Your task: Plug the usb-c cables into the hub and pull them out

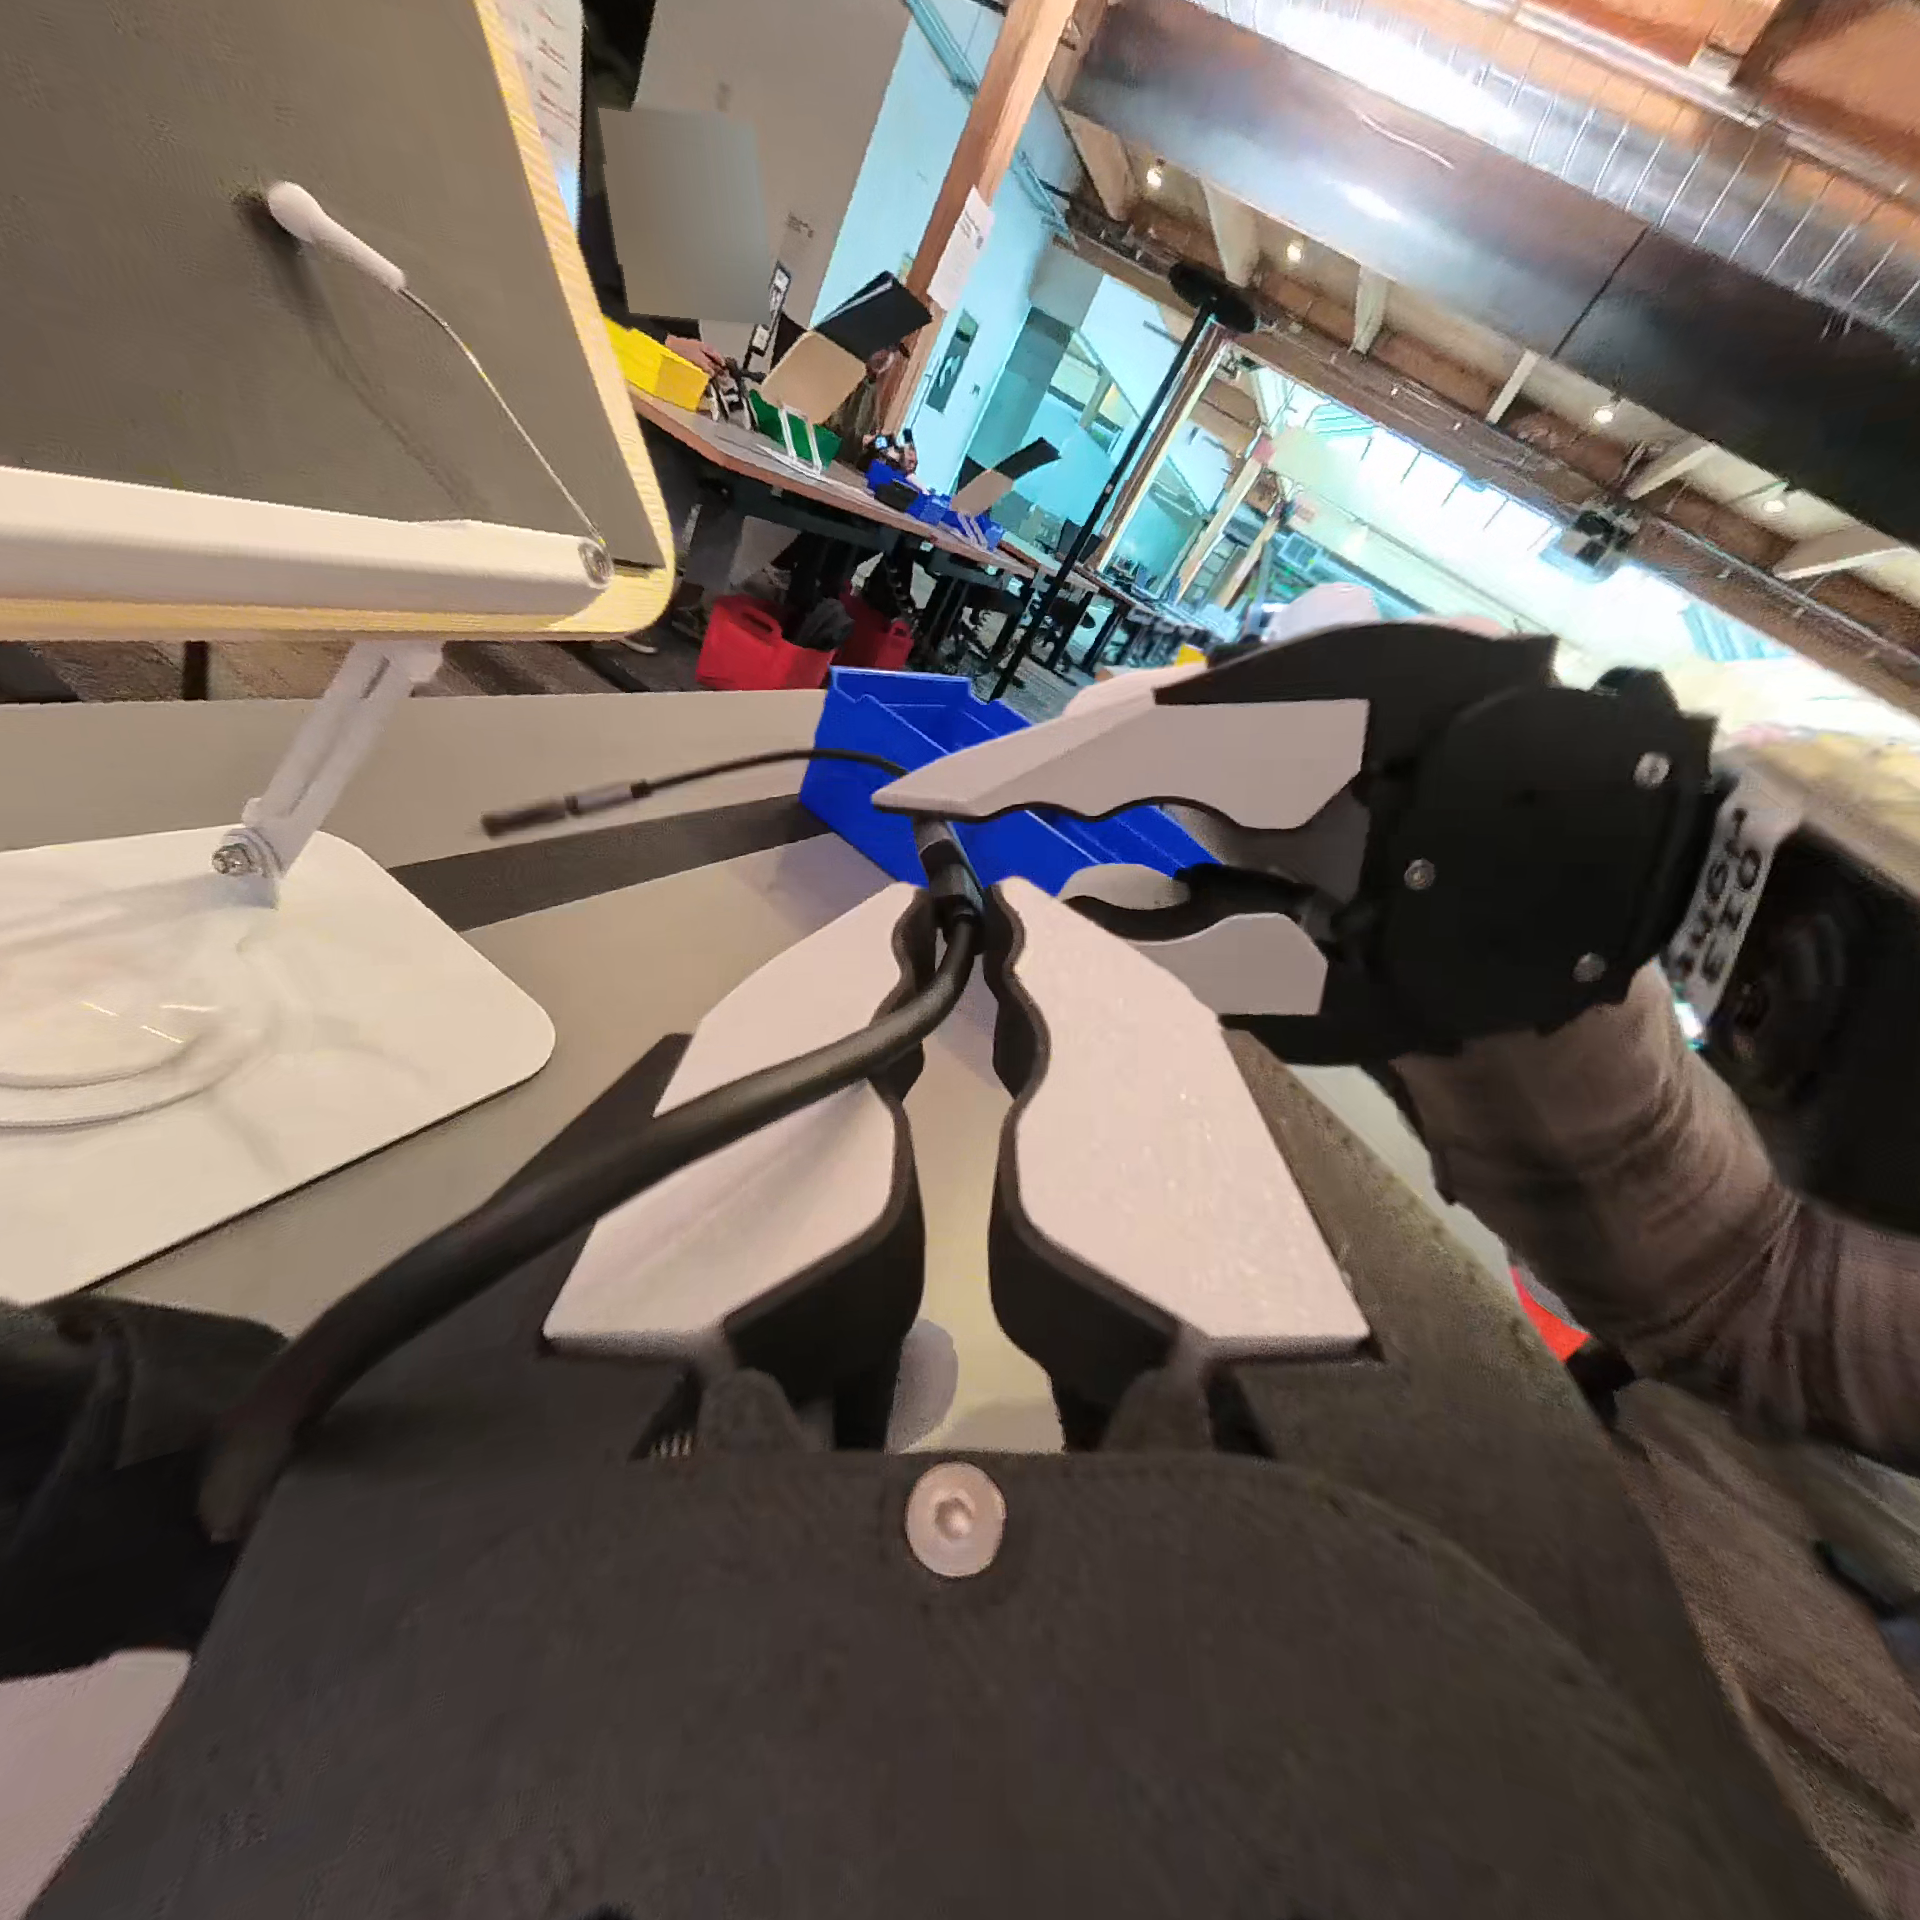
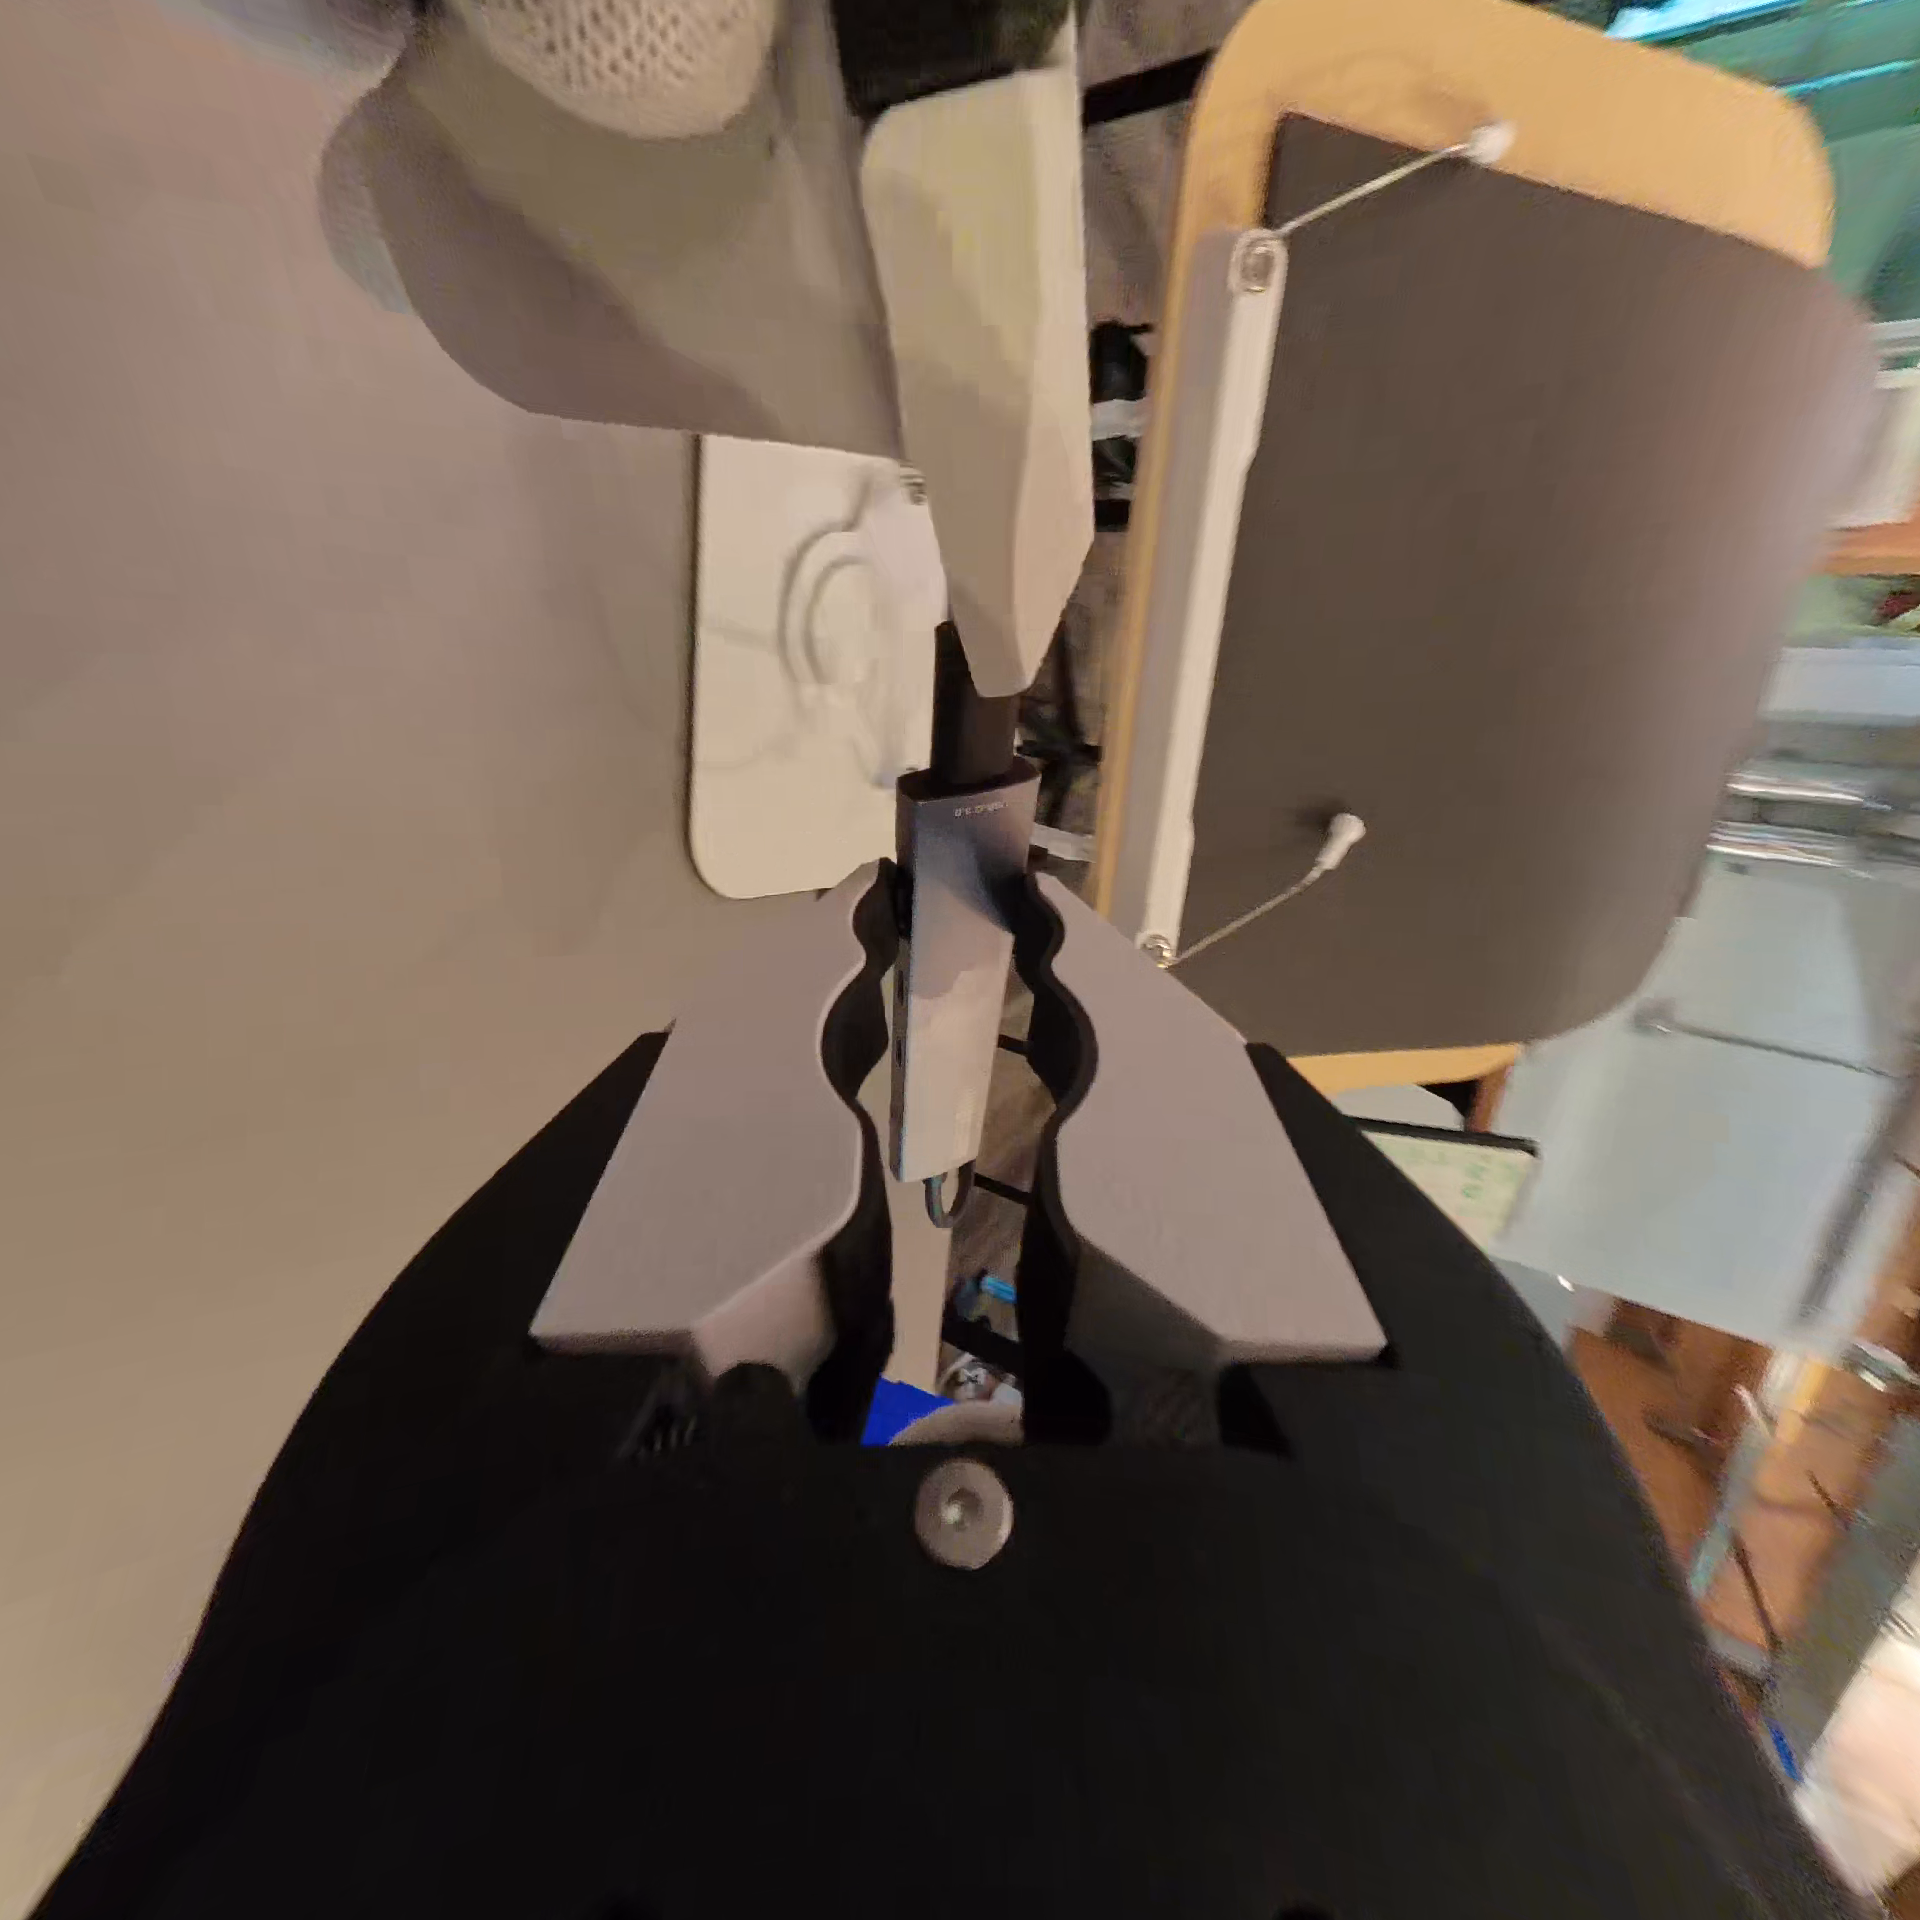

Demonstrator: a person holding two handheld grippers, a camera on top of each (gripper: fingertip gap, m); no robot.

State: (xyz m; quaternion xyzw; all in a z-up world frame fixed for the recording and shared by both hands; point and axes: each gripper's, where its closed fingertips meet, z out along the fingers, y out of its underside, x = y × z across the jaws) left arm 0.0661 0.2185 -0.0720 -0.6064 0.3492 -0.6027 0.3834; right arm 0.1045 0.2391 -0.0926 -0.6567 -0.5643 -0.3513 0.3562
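My left gripper [image 1: 956, 909] is shut on a black USB-C cable [image 1: 790, 1081], just behind its plug [image 1: 940, 852]. My right gripper [image 2: 956, 894] is shut on the slim grey hub [image 2: 951, 997] and holds it above the table. In the right wrist view the black plug [image 2: 971, 717] meets the hub's far end, with a left gripper finger [image 2: 987, 468] over it. I cannot tell how deep the plug sits. In the left wrist view the right gripper [image 1: 977, 842] comes in from the right, and its upper finger covers the plug's tip and the hub.
A second black cable [image 1: 566, 805] lies on the grey table and runs to a blue bin [image 1: 914, 727]. A white stand base [image 1: 260, 1039] carries a tilted grey board [image 1: 312, 343] with a white cable [image 1: 332, 234] on it, close on the left. A sleeved arm [image 1: 1621, 1226] is at the right. Tip to tip, the grippers are about 5 cm apart.
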